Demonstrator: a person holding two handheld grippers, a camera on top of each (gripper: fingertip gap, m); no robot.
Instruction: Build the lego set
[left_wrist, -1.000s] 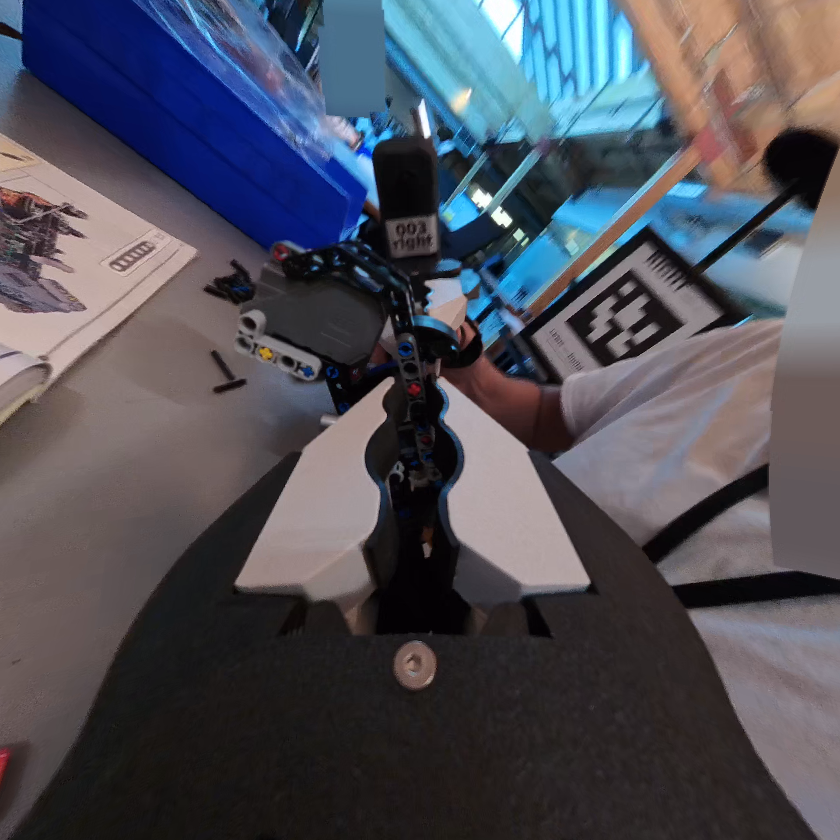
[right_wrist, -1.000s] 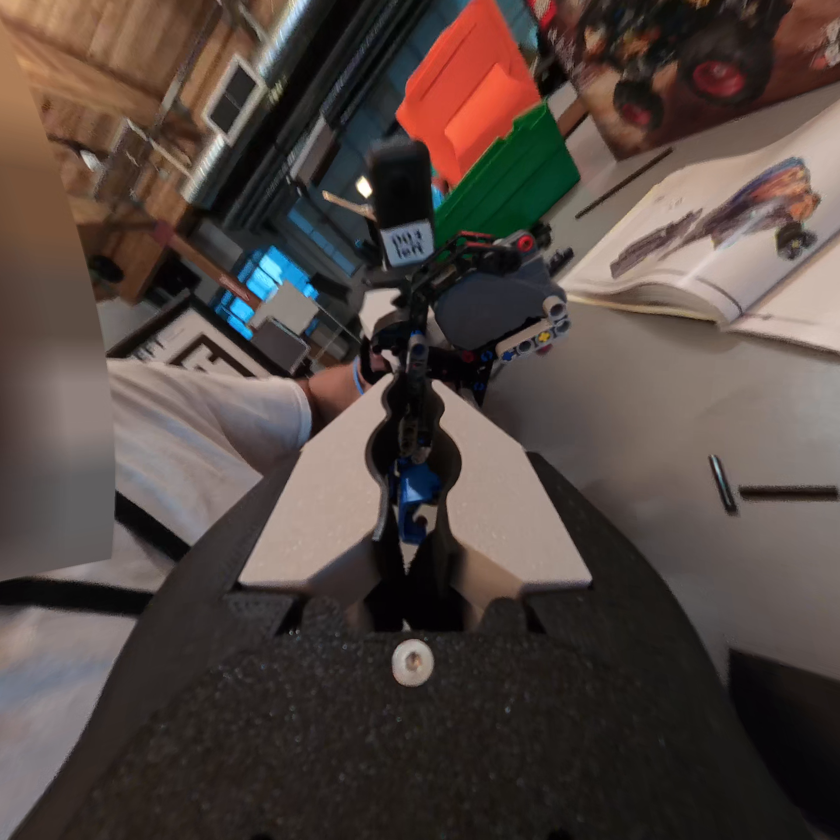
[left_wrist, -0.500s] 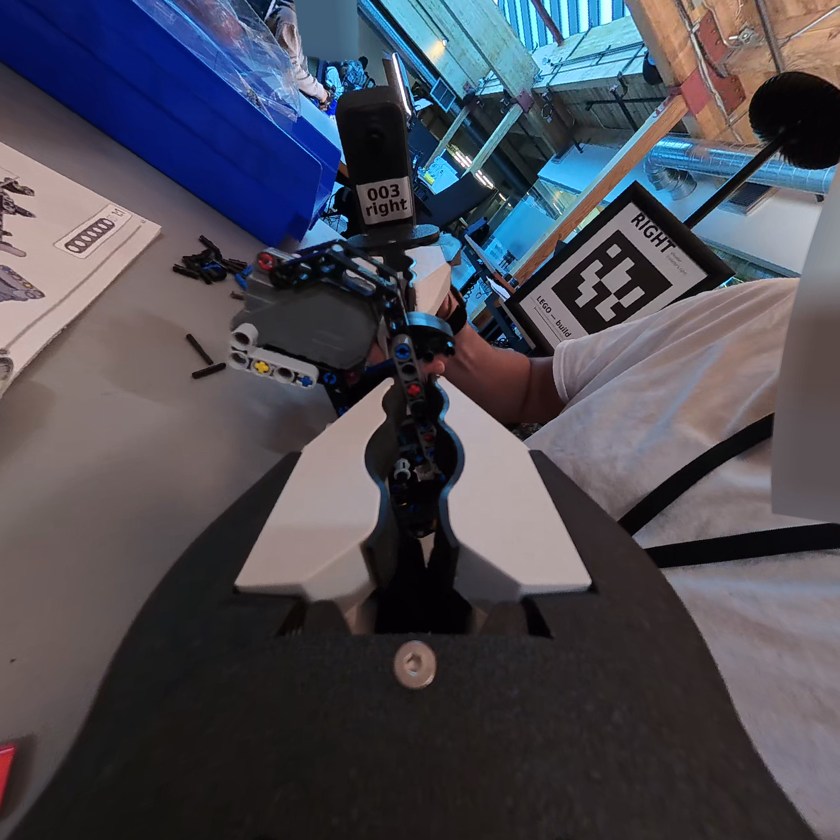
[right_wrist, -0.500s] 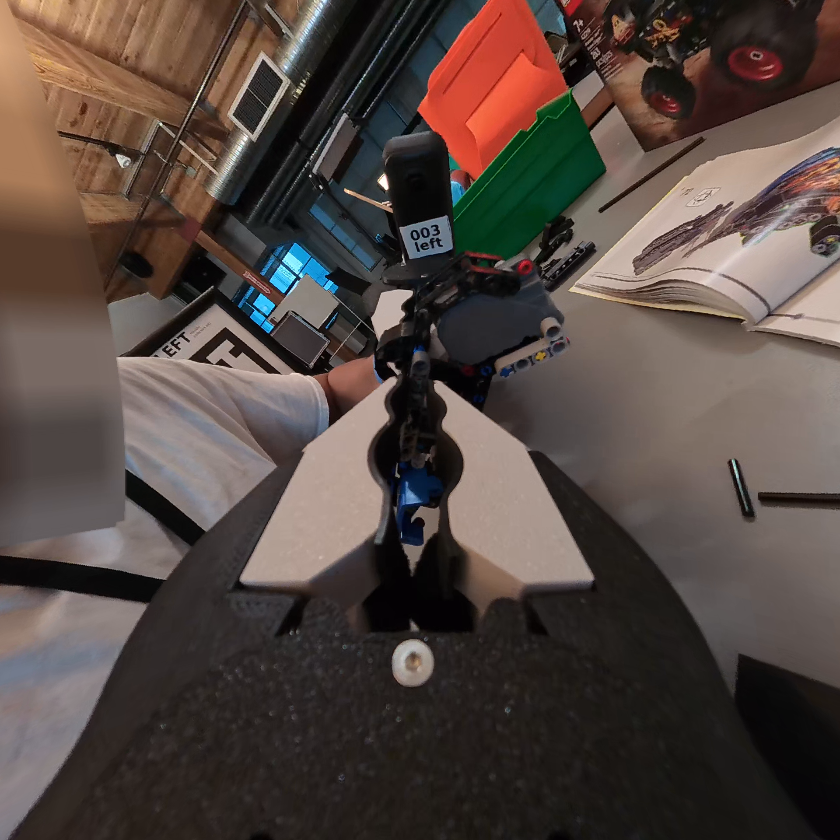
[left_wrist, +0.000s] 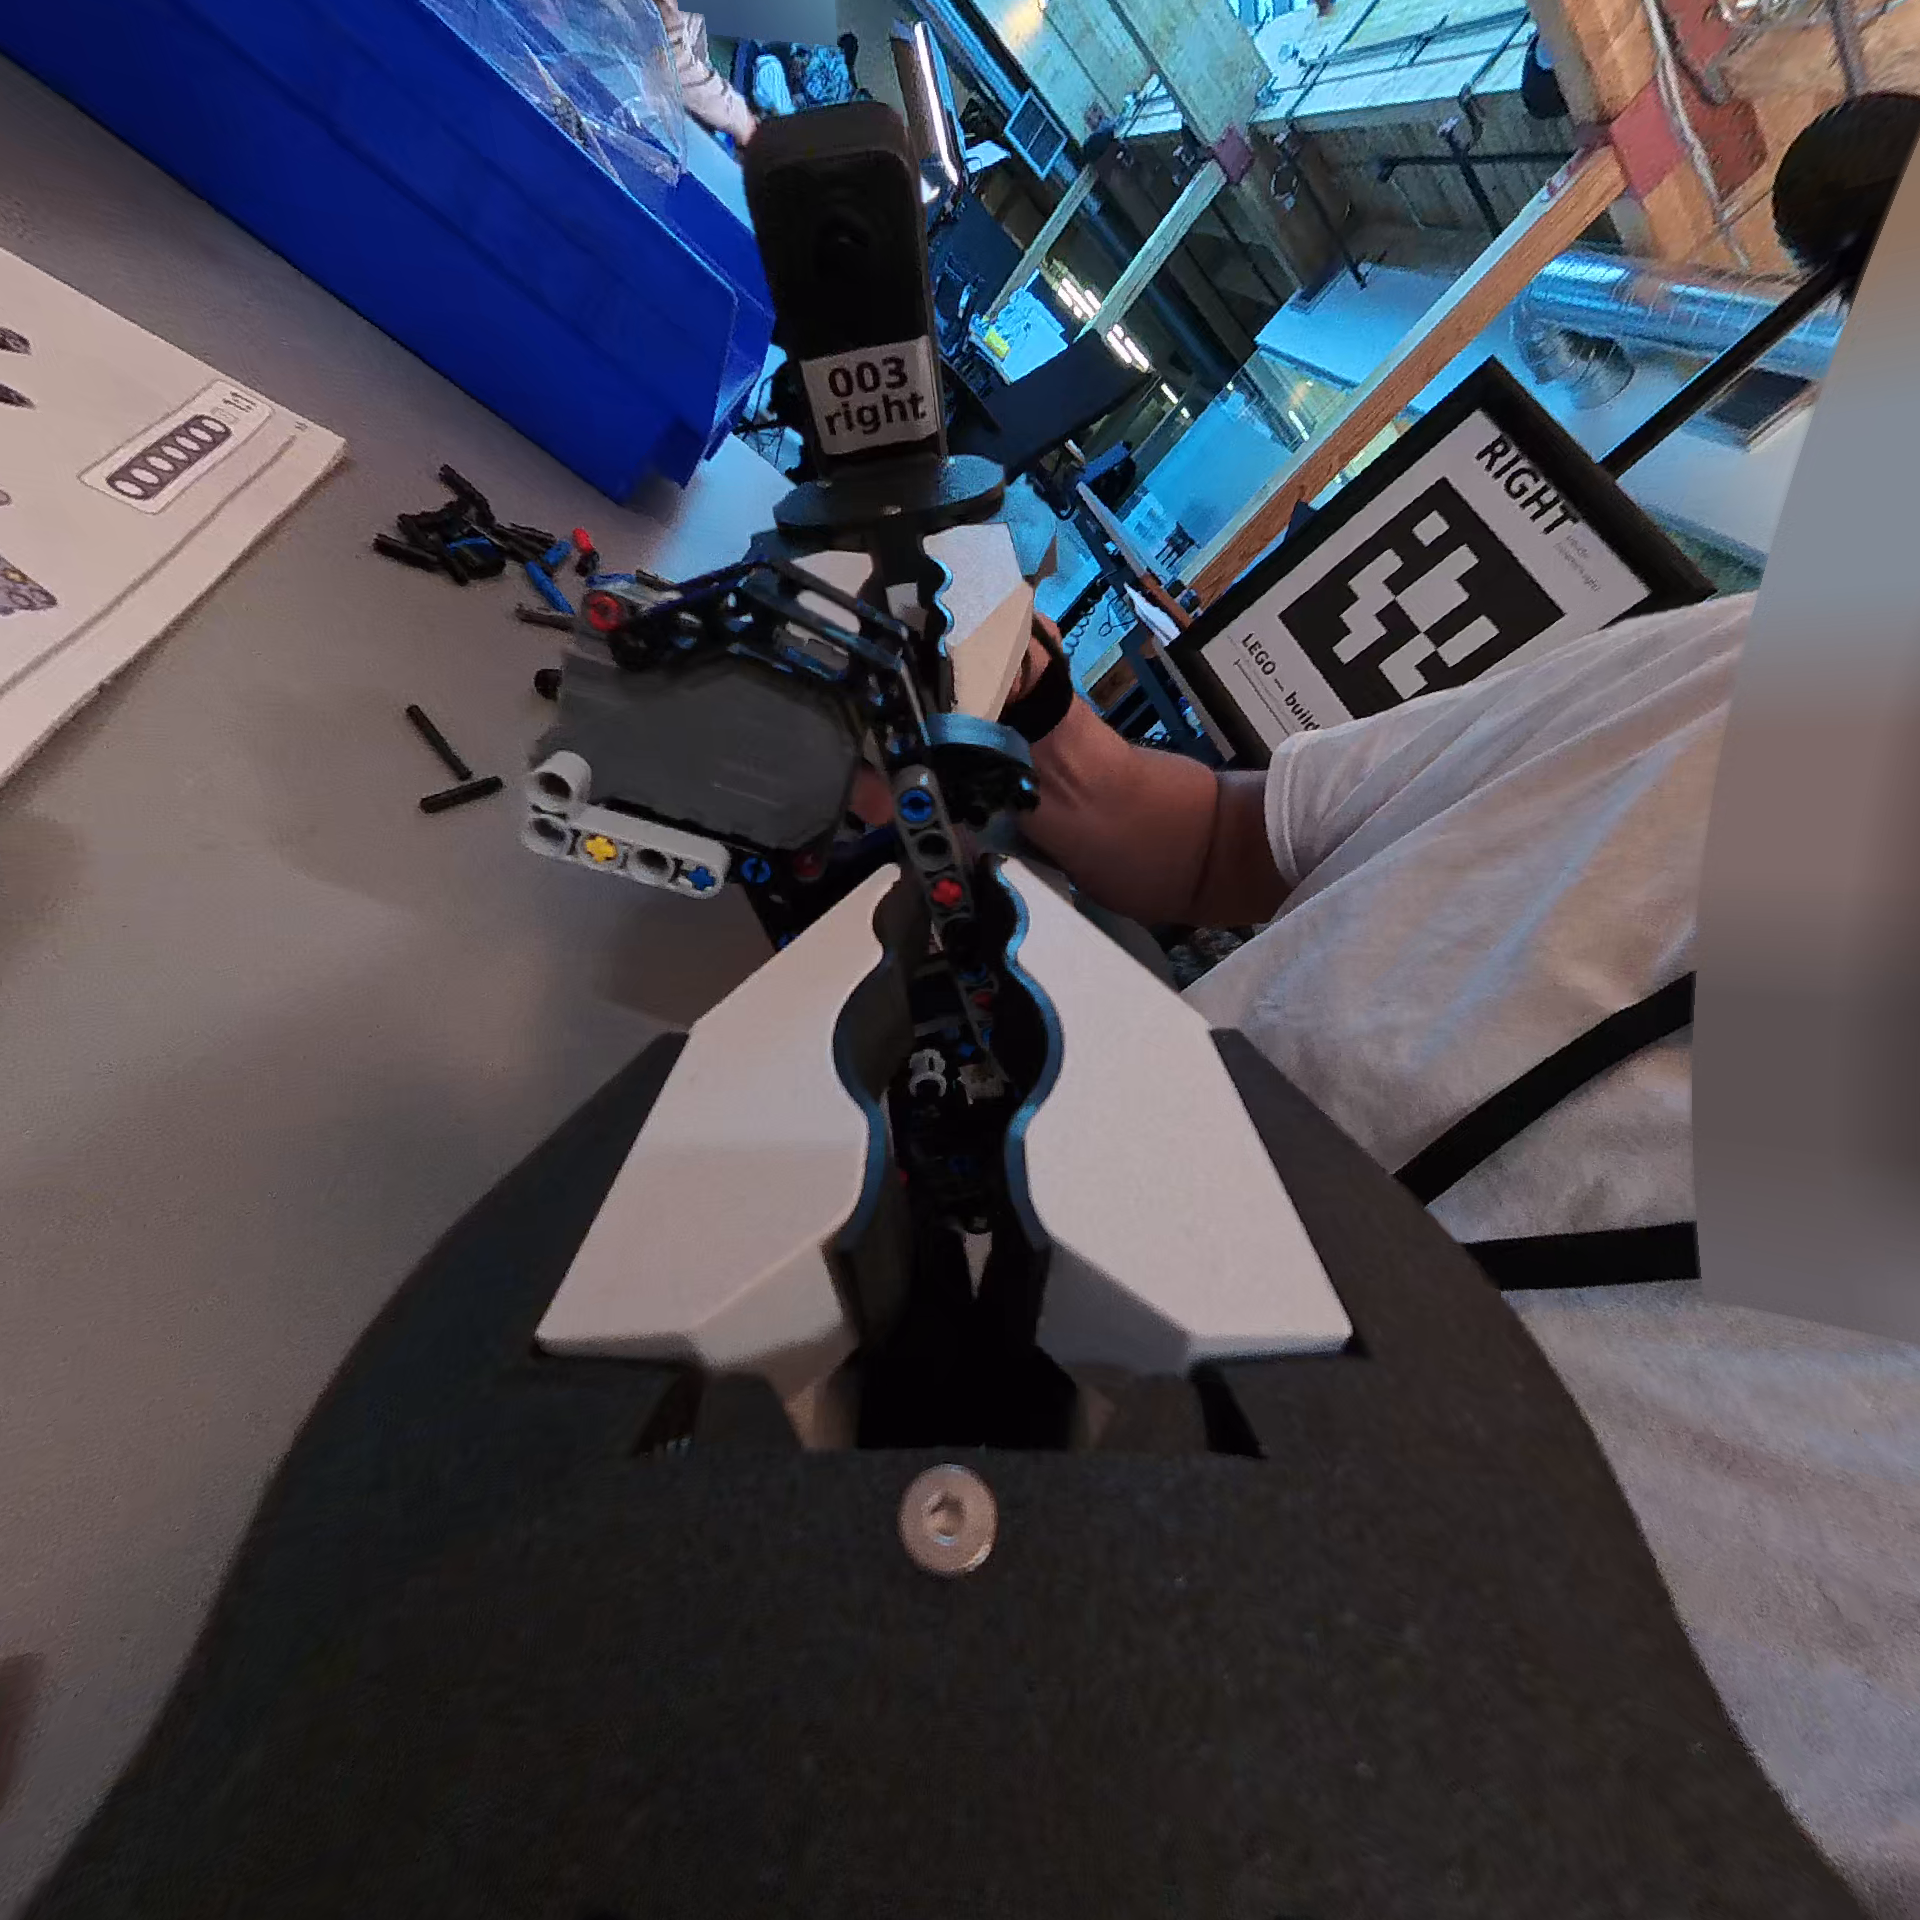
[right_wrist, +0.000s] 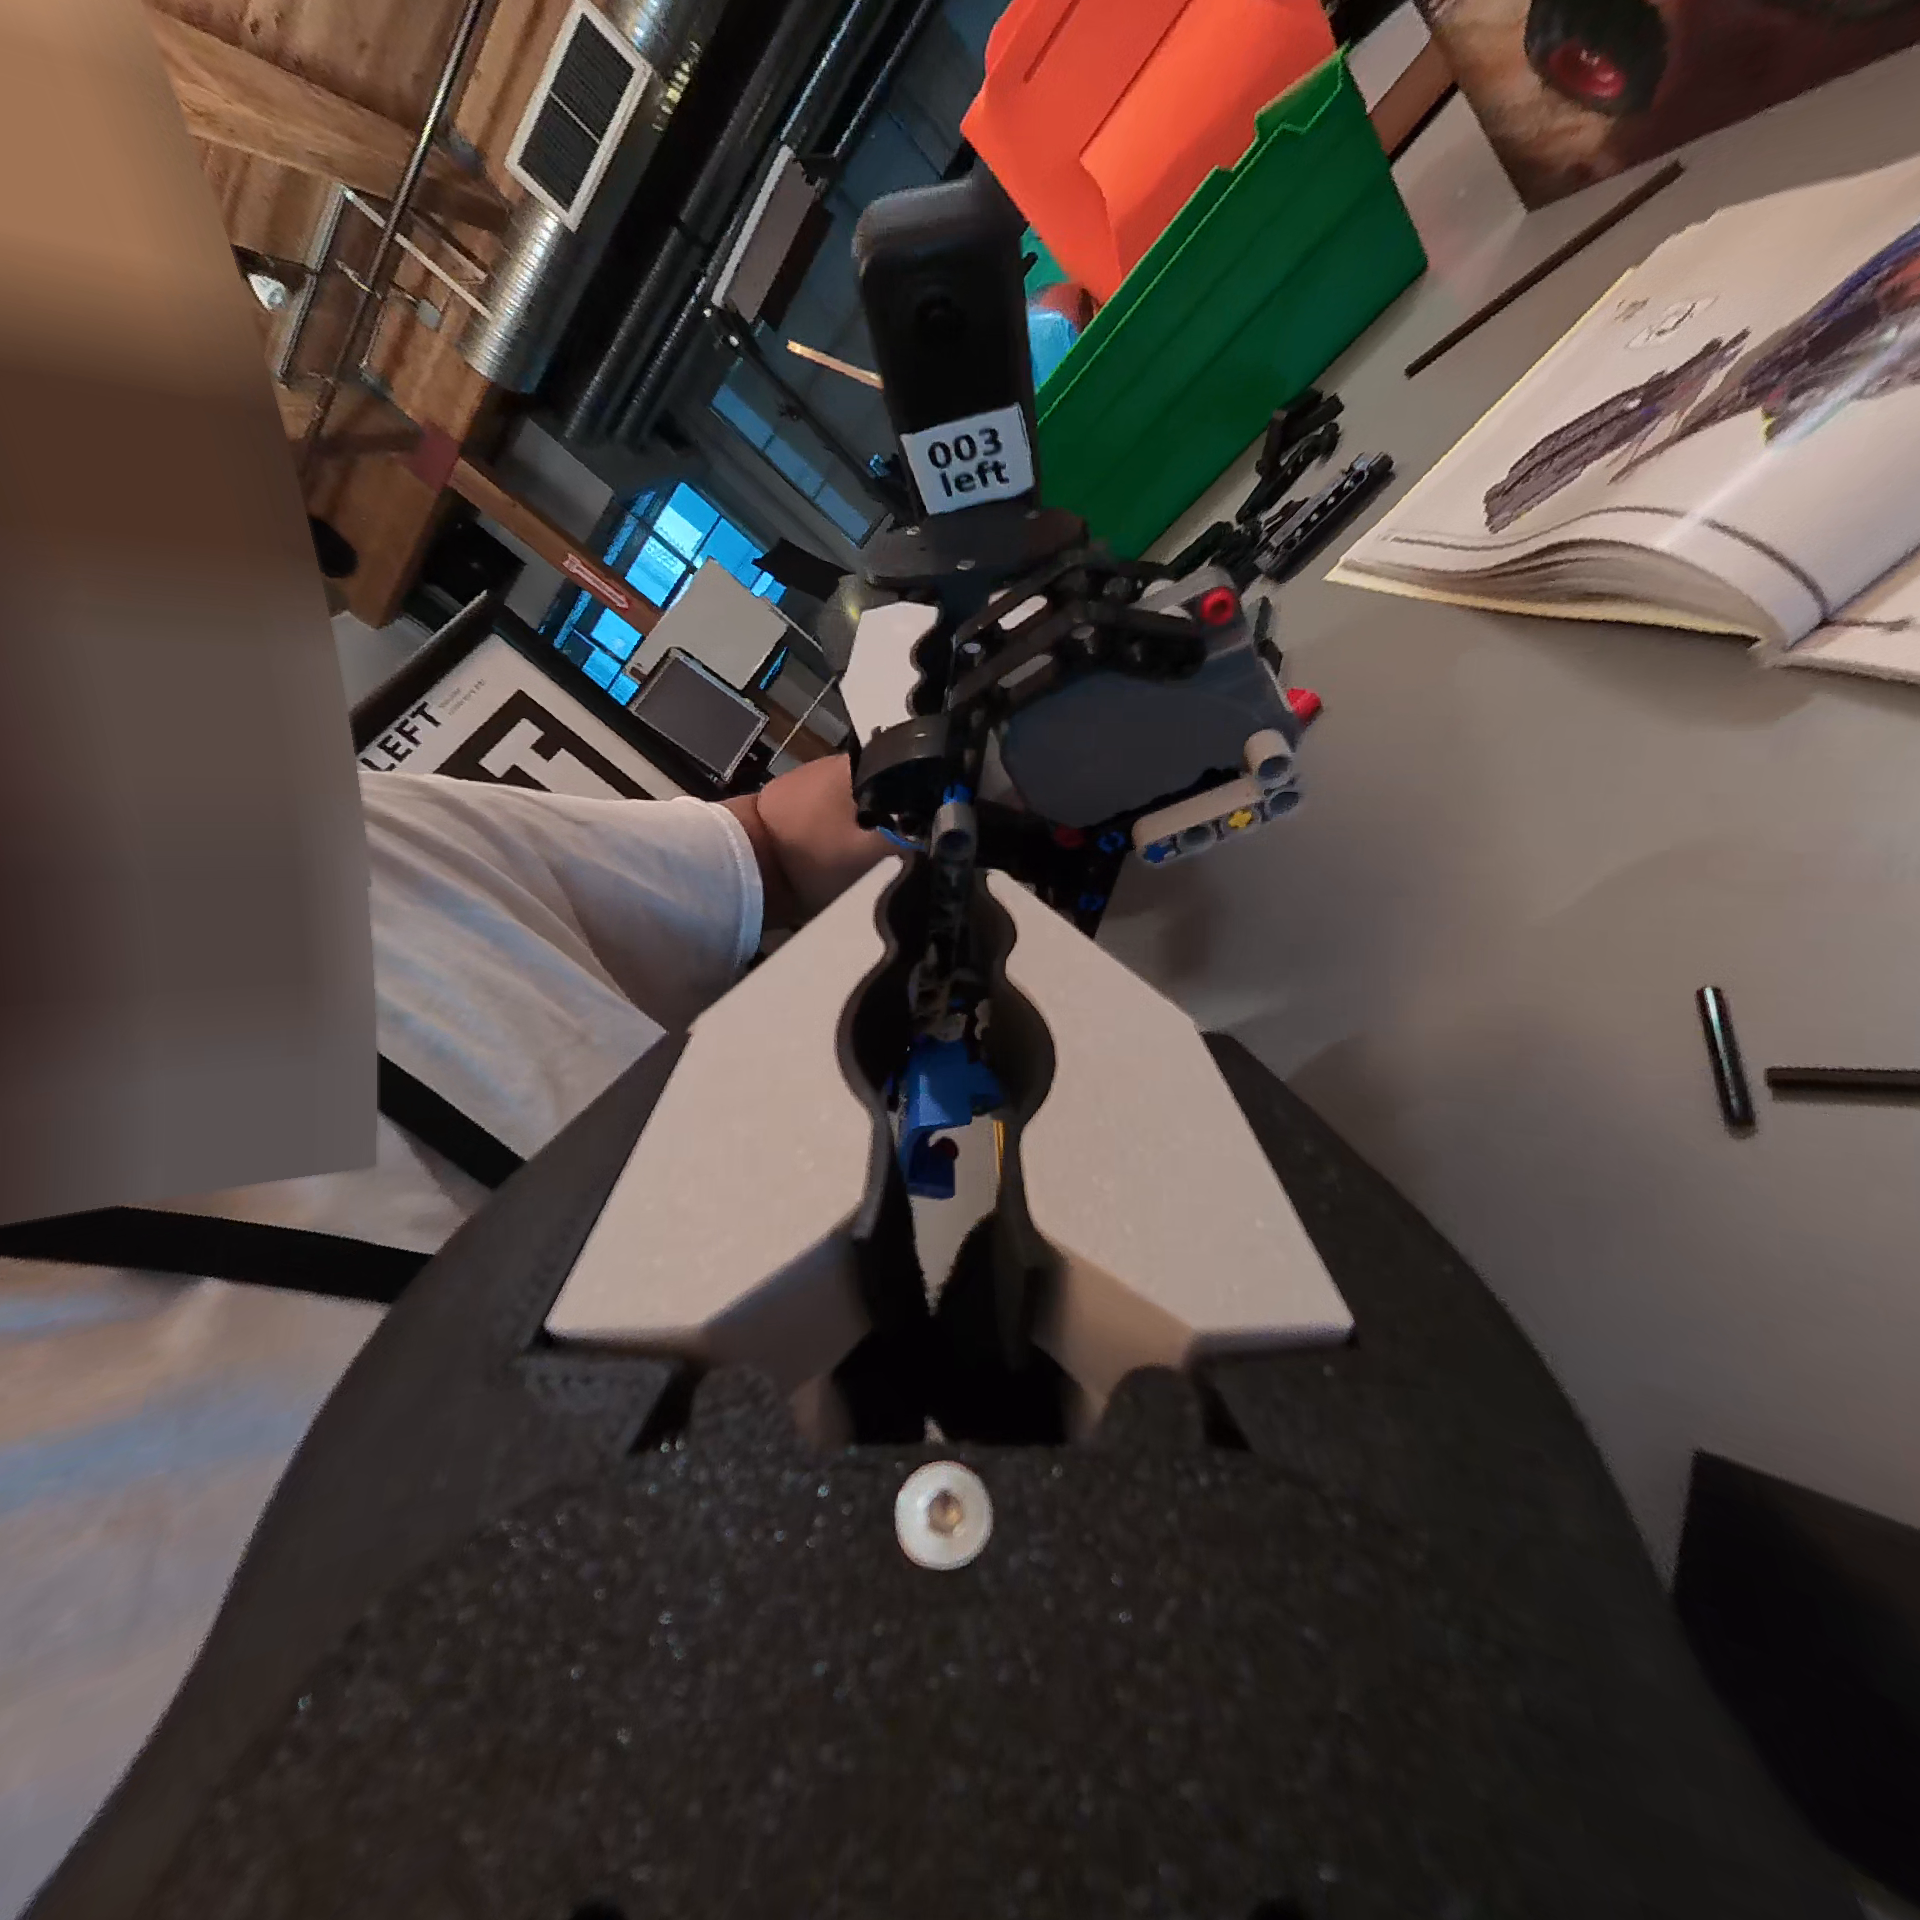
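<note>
lego assembly (left_wrist: 707, 748) was held off the table (left_wrist: 229, 1018) between our two grippers, which faced each other, each clamped on an end of its black beam frame. left gripper (left_wrist: 951, 935): jaws clenched on a studless beam carrying blue and red pins. right gripper (right_wrist: 940, 914): jaws likewise clenched on the frame, with a blue piece (right_wrist: 935, 1132) of the build sitting deep between its fingers.

progress, as we judged it: early to middle. done so far: a dark grey block with a curved face, a light grey beam (left_wrist: 623, 847) with yellow and blue axle ends along its lower edge, and an arched run of black beams over the top with a red pin (left_wrist: 601, 611) at one corner. no wheels or body panels were on it.

left to do, we judged, was most of the set. loose black pins (left_wrist: 457, 540) lay in a small heap near the blue bin (left_wrist: 436, 208), two more (left_wrist: 442, 758) lay apart just below the assembly, and a pin and a long axle (right_wrist: 1725, 1070) sat on the right side. more black beams (right_wrist: 1309, 499) waited by the green bin (right_wrist: 1226, 312). instruction booklet (right_wrist: 1662, 499) lay open on the table. we could not tell which step was in hand.
</note>
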